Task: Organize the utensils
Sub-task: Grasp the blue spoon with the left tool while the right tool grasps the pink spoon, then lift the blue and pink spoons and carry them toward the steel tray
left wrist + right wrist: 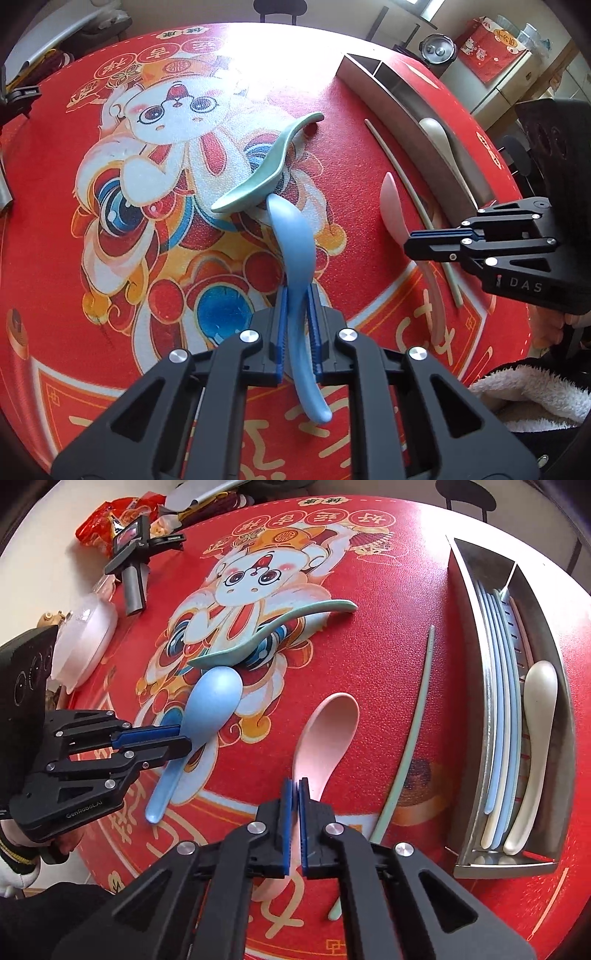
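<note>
The left hand-held gripper is clamped on the neck of the blue spoon, just behind the bowl, with the handle running back between the pads and its tail sticking out underneath. The spoon's bowl tip lies just beside, perhaps touching, the green spoon on the red printed surface. The right hand-held gripper is pinched nearly shut on the thin handle of the pink spoon, whose bowl points away from it and seems to rest on the surface. A pale green chopstick lies alone between the pink spoon and the metal tray, which already holds a cream spoon in one compartment and several chopsticks in the other.

These spoons look like light, stiff, matte plastic: no risk of crushing, little of breaking. The handles are narrow, curved and smooth, so a spoon held at one end would probably swivel in the pads under the weight of its bowl. The neck grip on the blue spoon looks the steadier of the two. The chopstick is thin and lies flat on the surface, so it will probably be the hardest to lift; taking it near the middle should keep it from tipping.
</note>
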### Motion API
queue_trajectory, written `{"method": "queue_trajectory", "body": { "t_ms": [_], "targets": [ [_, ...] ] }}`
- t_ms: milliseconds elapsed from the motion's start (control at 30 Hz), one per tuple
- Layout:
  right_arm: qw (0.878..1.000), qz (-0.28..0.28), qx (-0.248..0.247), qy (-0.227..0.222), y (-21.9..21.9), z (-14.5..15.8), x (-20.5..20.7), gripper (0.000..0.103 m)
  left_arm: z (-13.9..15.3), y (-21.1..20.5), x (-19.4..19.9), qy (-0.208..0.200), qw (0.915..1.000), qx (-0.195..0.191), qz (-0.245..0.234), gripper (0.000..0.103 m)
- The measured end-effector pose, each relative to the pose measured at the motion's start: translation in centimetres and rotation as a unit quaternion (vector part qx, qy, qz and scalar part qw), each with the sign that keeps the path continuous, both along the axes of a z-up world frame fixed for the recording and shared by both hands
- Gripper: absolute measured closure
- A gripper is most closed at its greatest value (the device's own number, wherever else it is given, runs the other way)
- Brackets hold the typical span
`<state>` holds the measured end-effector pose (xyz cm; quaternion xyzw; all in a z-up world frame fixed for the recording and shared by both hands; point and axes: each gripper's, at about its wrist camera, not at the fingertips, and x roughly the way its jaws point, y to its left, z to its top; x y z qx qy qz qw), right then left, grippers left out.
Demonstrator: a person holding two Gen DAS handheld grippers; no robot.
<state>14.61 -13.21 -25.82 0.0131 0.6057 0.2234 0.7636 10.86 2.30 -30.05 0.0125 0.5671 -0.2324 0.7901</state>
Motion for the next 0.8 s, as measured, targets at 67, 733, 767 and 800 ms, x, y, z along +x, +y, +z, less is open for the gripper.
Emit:
{"method": "queue_trajectory", "body": {
  "t_ms": [67, 733, 767, 800],
  "targets": [
    [1.000, 0.003, -0.004, -0.001, 0.1, 0.0, 0.0, 0.099, 0.0, -0.2, -0.1, 0.000, 1.0000, 0.001, -0.002, 0.089],
    [0.999, -0.015, -0.035, 0.023, -0.8, -0.7, -1.5, 0.096, -1.0, -0.6, -2.6, 0.001, 0.9999, 0.012, -0.006, 0.092],
    [0.999, -0.016, -0.036, 0.027, -0.8, -0.9, -1.6, 0.096, -1.1, -0.4, -2.7, 0.003, 1.0000, 0.007, -0.001, 0.092],
    [0.999, -0.018, -0.037, 0.032, -0.9, -1.1, -1.7, 0.096, -1.1, -0.2, -2.6, 0.006, 1.0000, 0.000, 0.006, 0.092]
  ]
}}
